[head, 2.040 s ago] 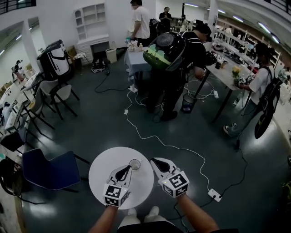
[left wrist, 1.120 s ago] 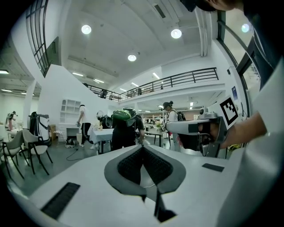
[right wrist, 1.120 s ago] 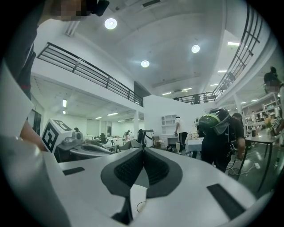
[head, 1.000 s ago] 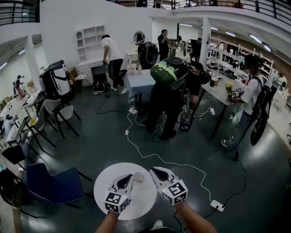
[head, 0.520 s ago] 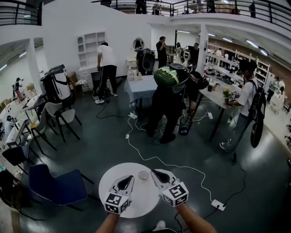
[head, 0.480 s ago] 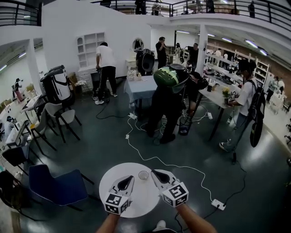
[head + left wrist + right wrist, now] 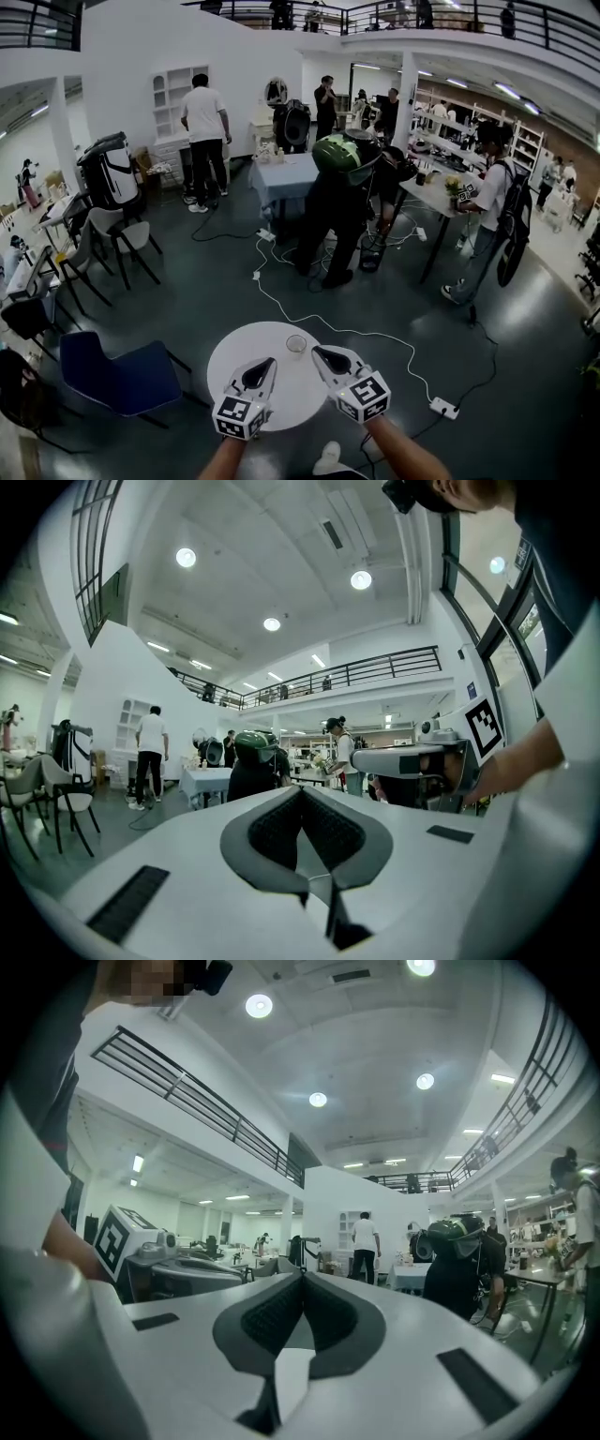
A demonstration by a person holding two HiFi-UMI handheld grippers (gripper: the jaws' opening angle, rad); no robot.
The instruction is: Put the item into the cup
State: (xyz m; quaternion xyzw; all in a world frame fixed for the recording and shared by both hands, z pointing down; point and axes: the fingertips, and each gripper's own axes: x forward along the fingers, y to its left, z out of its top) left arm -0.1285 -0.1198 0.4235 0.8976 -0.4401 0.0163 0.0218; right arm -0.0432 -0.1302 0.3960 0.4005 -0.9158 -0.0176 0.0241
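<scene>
A small clear cup (image 7: 296,345) stands near the far edge of the round white table (image 7: 246,352) in the head view. What it holds is too small to make out. My left gripper (image 7: 267,363) hovers over the table just left of and nearer than the cup, its jaws shut with nothing between them. My right gripper (image 7: 317,352) is just right of the cup, also shut and holding nothing. In the left gripper view the left gripper (image 7: 301,790) points level across the room; the right gripper (image 7: 302,1275) does the same in its own view. No loose item is visible.
A blue chair (image 7: 117,373) stands left of the table. A white cable (image 7: 309,319) runs over the floor to a power strip (image 7: 442,408) at the right. Several people stand around tables (image 7: 286,176) farther back.
The head view has lifted to show more of the room. My left gripper has drawn back from the cup, which it stood right beside two seconds ago. Both grippers stay shut.
</scene>
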